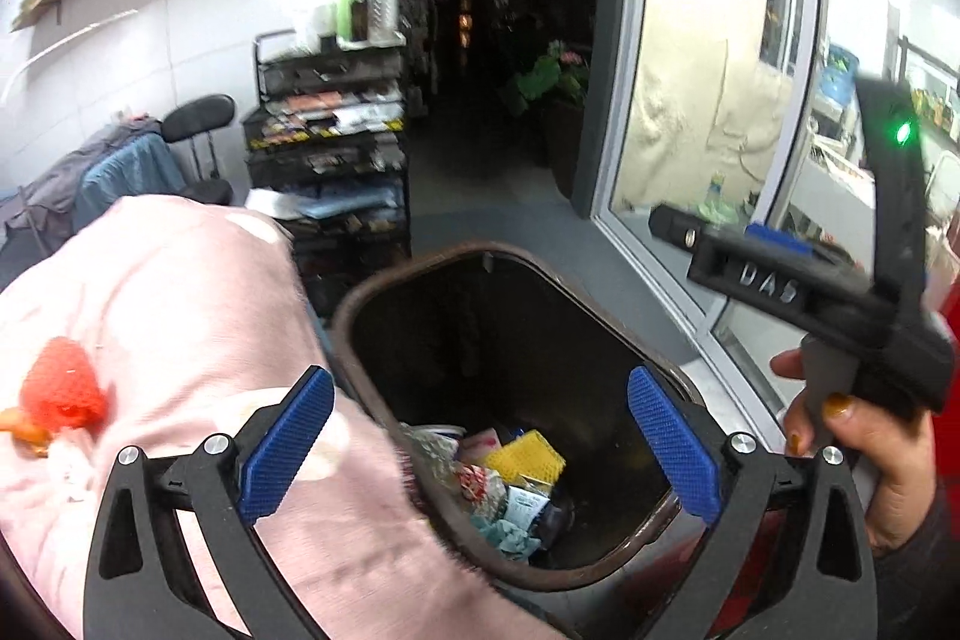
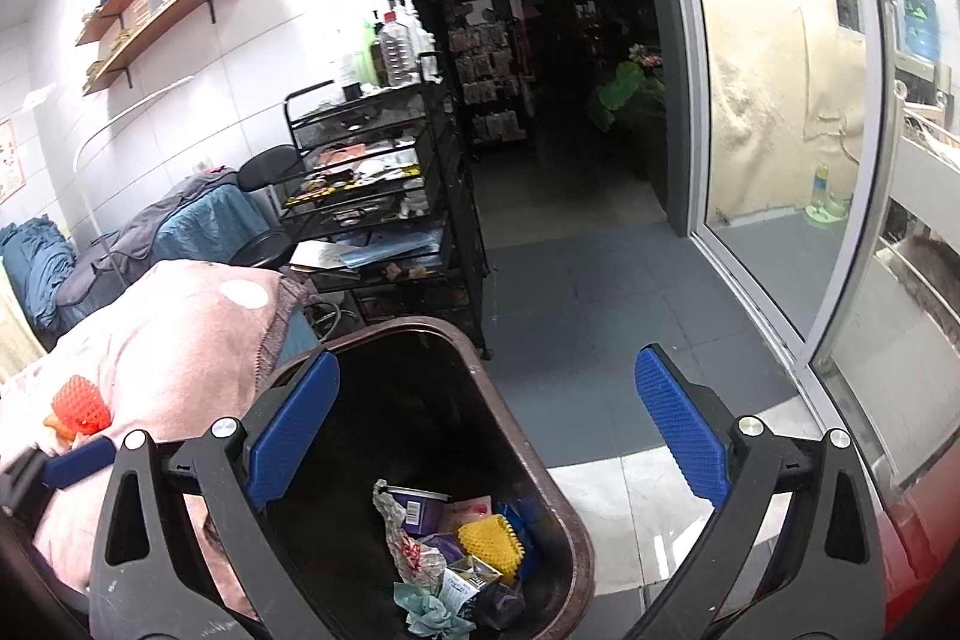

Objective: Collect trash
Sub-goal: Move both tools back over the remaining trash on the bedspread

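Pink blanket [image 1: 180,292]: soft, fuzzy fabric, heaped just left of the bin; a red netted foam sleeve [image 1: 63,388] lies on it.
Bin [image 1: 384,292]: dark brown, rounded-rectangular rim, open-topped.
Left tool [image 1: 480,451]: blue ribbed pads spread wide, nothing between them, poised over the bin.
Right tool [image 2: 486,451]: likewise spread wide and empty.
Trash [image 2: 456,550]: crumpled wrappers, a purple tub, a yellow netted sleeve, at the bin's bottom.
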